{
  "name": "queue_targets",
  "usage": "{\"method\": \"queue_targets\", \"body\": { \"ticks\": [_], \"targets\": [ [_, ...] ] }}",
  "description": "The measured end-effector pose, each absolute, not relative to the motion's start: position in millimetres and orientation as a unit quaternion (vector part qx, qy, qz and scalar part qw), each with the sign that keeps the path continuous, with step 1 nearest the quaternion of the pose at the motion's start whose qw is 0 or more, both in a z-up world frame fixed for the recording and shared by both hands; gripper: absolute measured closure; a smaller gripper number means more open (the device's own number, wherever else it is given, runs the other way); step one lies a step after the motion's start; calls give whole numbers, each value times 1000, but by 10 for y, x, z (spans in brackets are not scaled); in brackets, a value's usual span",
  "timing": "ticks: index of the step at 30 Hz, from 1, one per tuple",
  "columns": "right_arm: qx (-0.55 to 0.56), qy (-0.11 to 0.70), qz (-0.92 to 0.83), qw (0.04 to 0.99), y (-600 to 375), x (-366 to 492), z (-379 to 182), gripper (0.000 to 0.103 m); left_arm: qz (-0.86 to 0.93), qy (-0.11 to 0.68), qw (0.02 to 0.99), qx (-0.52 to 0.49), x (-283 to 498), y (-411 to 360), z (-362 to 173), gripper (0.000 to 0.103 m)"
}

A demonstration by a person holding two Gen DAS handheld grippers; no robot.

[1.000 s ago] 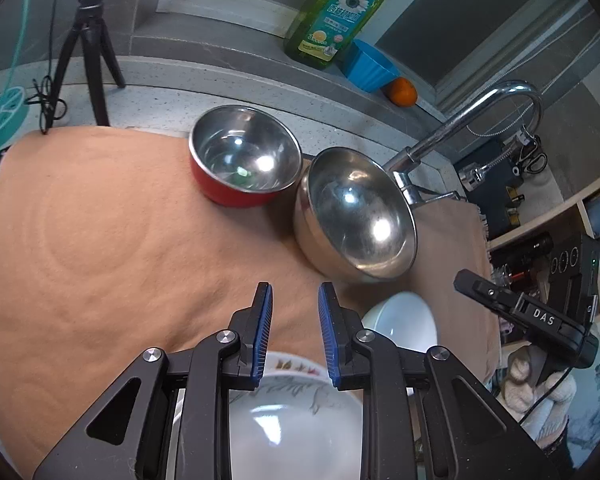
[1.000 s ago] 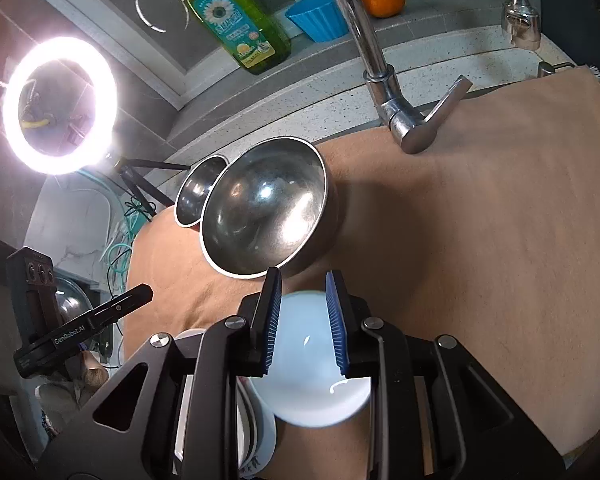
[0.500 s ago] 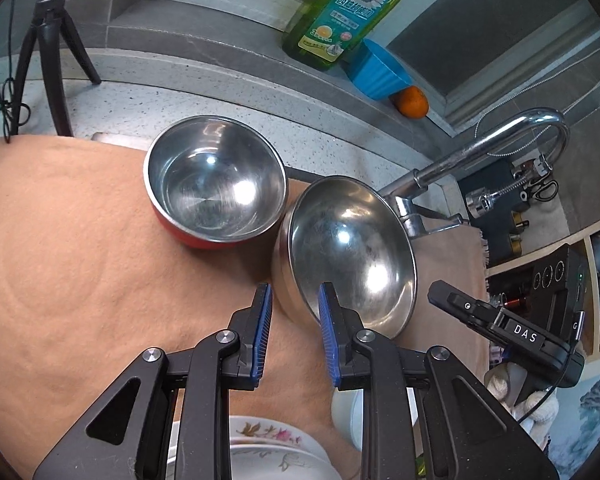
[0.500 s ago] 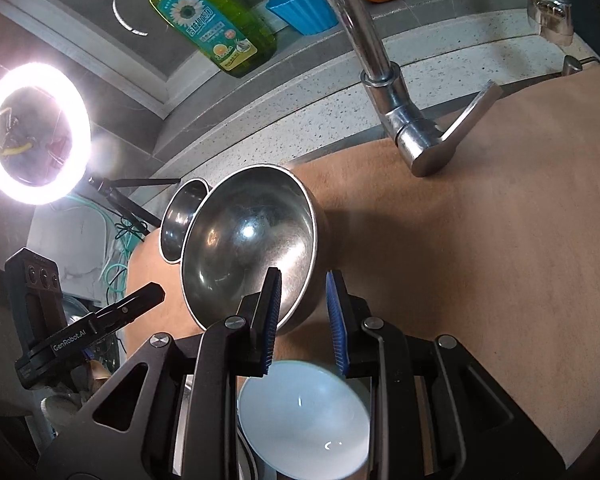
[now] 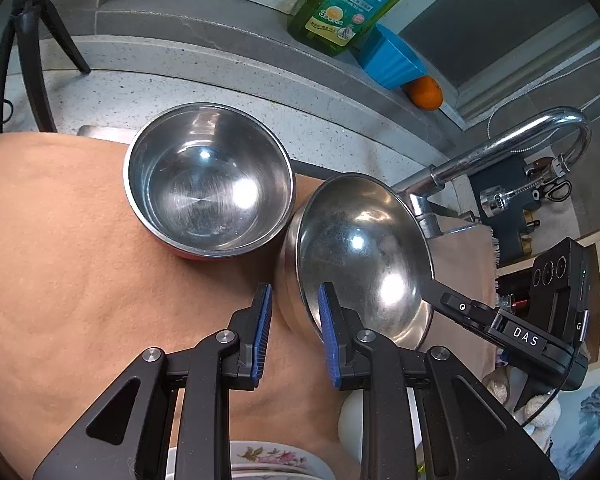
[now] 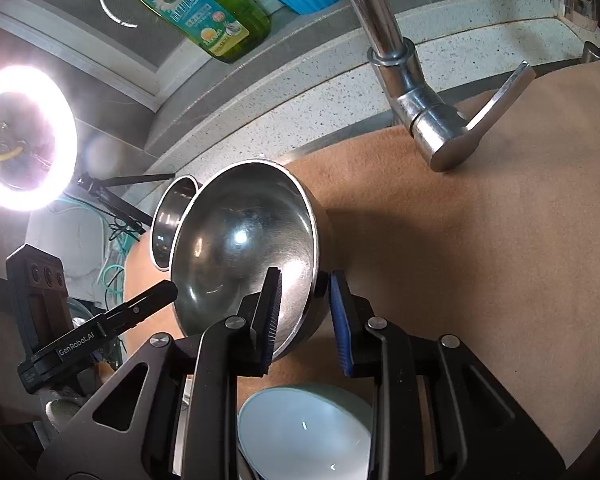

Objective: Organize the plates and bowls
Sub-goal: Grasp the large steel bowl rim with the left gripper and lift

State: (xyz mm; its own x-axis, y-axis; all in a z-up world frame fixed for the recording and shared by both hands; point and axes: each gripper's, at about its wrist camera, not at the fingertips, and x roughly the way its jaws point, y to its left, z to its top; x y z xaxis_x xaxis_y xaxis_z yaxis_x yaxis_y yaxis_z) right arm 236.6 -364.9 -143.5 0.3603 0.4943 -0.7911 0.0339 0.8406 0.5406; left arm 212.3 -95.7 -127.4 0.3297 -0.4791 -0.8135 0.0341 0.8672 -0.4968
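Observation:
A large steel bowl [image 5: 360,256] [image 6: 244,248] sits on the tan cloth [image 5: 60,260], touching a smaller steel bowl with a red outside [image 5: 208,184] [image 6: 172,216]. My left gripper [image 5: 296,320] is open by a narrow gap, with the large bowl's near-left rim between its blue pads and not pressed. My right gripper [image 6: 306,312] straddles the opposite rim, one pad inside and one outside; its jaws are opening. Below the grippers lie a white bowl [image 6: 304,432] [image 5: 350,416] and a floral plate [image 5: 268,456].
A chrome faucet [image 5: 500,148] [image 6: 404,80] rises just behind the large bowl. On the ledge behind stand a green dish-soap bottle [image 5: 352,0], a blue cup [image 5: 392,60] and an orange [image 5: 424,92]. A ring light [image 6: 24,136] and a tripod [image 5: 32,40] stand at the left.
Both grippers have moved forward and down to the large steel bowl, whose rim now lies between each pair of pads. The white bowl and floral plate have slid toward the bottom edge.

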Motion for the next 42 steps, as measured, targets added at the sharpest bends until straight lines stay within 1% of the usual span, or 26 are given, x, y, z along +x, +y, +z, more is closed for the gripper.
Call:
{"method": "queue_targets", "body": {
  "ticks": [5, 9, 11, 22, 30, 42],
  "targets": [
    [229, 553, 138, 789, -3599, 2383, -1481, 79, -166, 557, 792, -189, 2150, -1004, -1290, 83],
    [228, 555, 136, 788, -3600, 2395, -1494, 86, -172, 558, 791, -182, 2164, -1047, -1314, 84],
    [229, 555, 135, 788, -3605, 2393, -1497, 86, -174, 558, 792, -177, 2162, -1072, -1317, 86],
    [224, 550, 130, 794, -3571, 2312, -1414, 87, -179, 552, 796, -172, 2125, -1051, -1245, 86],
    [219, 530, 136, 808, -3517, 2130, -1169, 87, -189, 534, 806, -172, 1990, -994, -1053, 86],
    [205, 516, 184, 811, -3071, 1881, -811, 86, -179, 500, 828, -178, 1609, -528, -753, 86]
  ]
}}
